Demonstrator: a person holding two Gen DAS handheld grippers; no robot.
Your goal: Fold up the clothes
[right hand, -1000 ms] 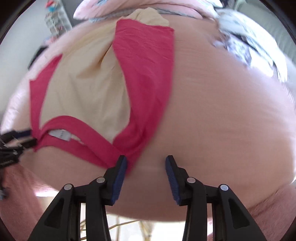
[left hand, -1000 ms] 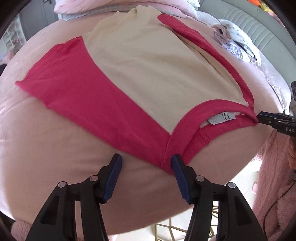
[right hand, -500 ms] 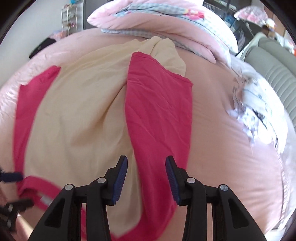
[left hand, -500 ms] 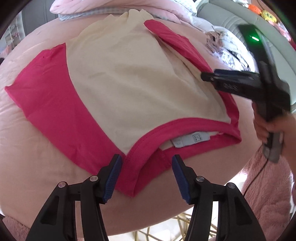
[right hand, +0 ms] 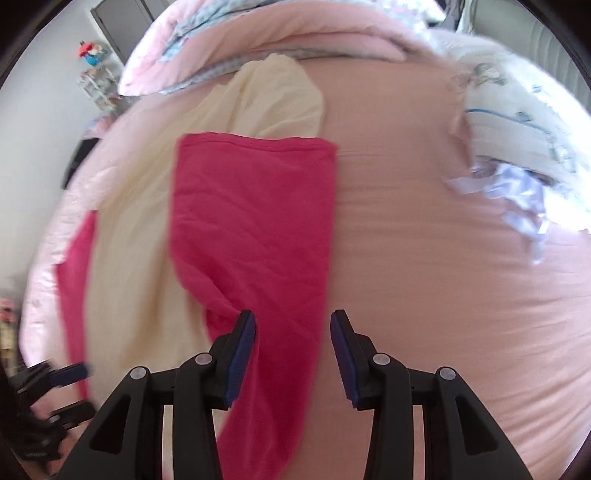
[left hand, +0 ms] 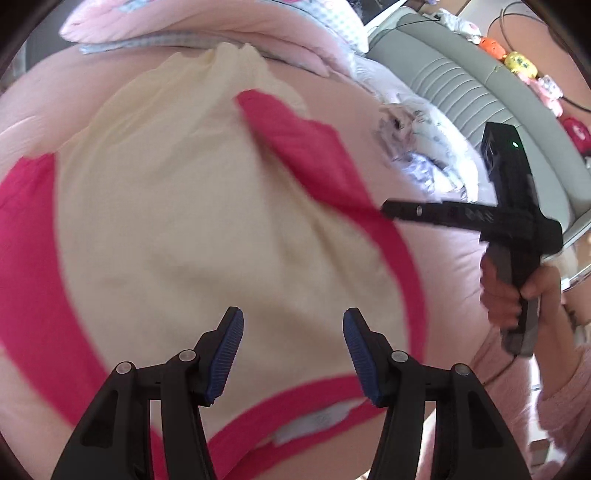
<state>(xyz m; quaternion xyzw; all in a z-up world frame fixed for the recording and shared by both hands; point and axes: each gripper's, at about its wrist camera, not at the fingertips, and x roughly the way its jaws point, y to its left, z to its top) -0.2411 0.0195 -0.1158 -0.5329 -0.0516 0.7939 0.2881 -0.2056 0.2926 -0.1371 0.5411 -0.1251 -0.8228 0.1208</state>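
Observation:
A cream T-shirt (left hand: 207, 221) with pink sleeves and a pink collar (left hand: 295, 402) lies flat on the pink bed (right hand: 424, 277), its collar and white label nearest me. Its right pink sleeve (right hand: 255, 221) is folded inward over the cream body (right hand: 136, 240). My left gripper (left hand: 293, 332) hovers open over the cream body just beyond the collar, nothing between its pads. My right gripper (right hand: 293, 332) hangs open over the near part of the folded sleeve, holding nothing. The right gripper (left hand: 388, 212) also shows in the left wrist view, tips at the sleeve's edge.
Pink pillows and a duvet (left hand: 207, 26) are piled at the far side of the bed. A crumpled white patterned cloth (right hand: 517, 147) lies at the right. A grey padded headboard (left hand: 461, 85) with small plush toys stands beyond it. A hand (left hand: 509, 295) in a fuzzy pink sleeve grips the right tool.
Both grippers moved away from the collar edge and further over the shirt. The right one travelled along the folded pink sleeve; the left now sits over the cream body.

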